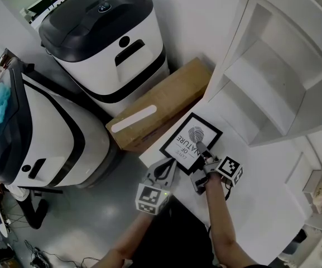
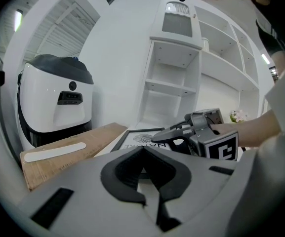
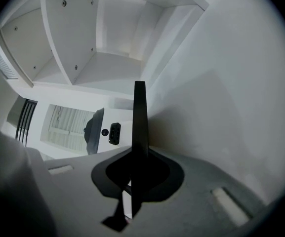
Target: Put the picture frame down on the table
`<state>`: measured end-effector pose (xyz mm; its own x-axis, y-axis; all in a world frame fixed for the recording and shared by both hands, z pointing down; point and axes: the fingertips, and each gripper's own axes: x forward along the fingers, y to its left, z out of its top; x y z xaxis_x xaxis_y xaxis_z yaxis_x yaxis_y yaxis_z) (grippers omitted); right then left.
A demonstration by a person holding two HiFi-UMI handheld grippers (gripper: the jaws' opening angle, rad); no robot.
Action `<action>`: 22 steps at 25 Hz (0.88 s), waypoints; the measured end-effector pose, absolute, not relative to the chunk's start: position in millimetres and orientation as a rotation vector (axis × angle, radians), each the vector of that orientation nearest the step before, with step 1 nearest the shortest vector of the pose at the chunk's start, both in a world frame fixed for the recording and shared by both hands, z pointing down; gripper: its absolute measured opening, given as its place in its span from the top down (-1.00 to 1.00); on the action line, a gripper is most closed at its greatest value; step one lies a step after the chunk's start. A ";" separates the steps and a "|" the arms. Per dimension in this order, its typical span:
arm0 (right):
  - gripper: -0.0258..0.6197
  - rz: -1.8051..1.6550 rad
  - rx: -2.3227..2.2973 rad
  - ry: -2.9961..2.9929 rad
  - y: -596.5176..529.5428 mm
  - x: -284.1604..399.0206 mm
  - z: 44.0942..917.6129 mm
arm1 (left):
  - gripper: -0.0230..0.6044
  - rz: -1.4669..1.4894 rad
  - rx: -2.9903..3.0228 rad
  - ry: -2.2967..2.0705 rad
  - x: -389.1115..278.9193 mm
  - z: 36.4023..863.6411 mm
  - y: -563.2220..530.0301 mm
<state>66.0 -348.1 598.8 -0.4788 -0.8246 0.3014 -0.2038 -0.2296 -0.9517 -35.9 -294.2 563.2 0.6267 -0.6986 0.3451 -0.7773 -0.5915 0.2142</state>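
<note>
Right tongs (image 1: 200, 149) pinch picture frame (image 1: 186, 134) over white table (image 1: 261, 205) beside shelves (image 1: 272, 77); left tongs (image 1: 166, 165) pressed together.

The frame (image 1: 191, 141) rests on the counter (image 1: 261, 183) near its left corner, before the shelf (image 1: 278, 77). A box (image 1: 161, 102) lies left of the counter, two machines (image 1: 107, 38) beyond. The right claw (image 1: 201, 150) meets the frame's near edge.

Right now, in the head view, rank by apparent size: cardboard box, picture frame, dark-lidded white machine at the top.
Largest: dark-lidded white machine, clearly.
Middle: cardboard box.
Smallest: picture frame, even though it is probably nearer the camera than the other two.
</note>
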 end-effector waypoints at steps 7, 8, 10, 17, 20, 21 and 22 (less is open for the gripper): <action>0.87 -1.769 -1.235 1.534 -347.4 67.5 603.1 | 0.89 0.328 2.505 -1.175 -32.7 565.2 -291.9; 0.87 -1.771 -1.235 1.532 -347.3 67.7 603.7 | 0.89 0.328 2.504 -1.175 -32.3 565.5 -291.4; 0.87 -1.774 -1.235 1.527 -346.9 68.3 604.4 | 0.89 0.328 2.504 -1.176 -31.3 565.9 -290.7; 0.85 -1.775 -1.246 1.512 -347.1 68.8 605.8 | 0.89 0.336 2.509 -1.167 -27.8 566.9 -287.5; 0.84 -1.782 -1.258 1.507 -346.9 69.2 608.0 | 0.89 0.337 2.503 -1.169 -27.5 568.7 -286.0; 0.83 -1.783 -1.265 1.508 -346.7 69.7 608.9 | 0.89 0.335 2.500 -1.170 -27.3 569.1 -285.6; 0.82 -1.784 -1.273 1.510 -346.6 70.1 609.6 | 0.89 0.333 2.498 -1.171 -27.2 569.4 -285.4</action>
<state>70.1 -346.6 609.6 -0.4550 -0.8218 0.3431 -0.2023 -0.2798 -0.9385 -27.2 -285.4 569.4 0.6288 -0.6903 0.3580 -0.7753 -0.5916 0.2211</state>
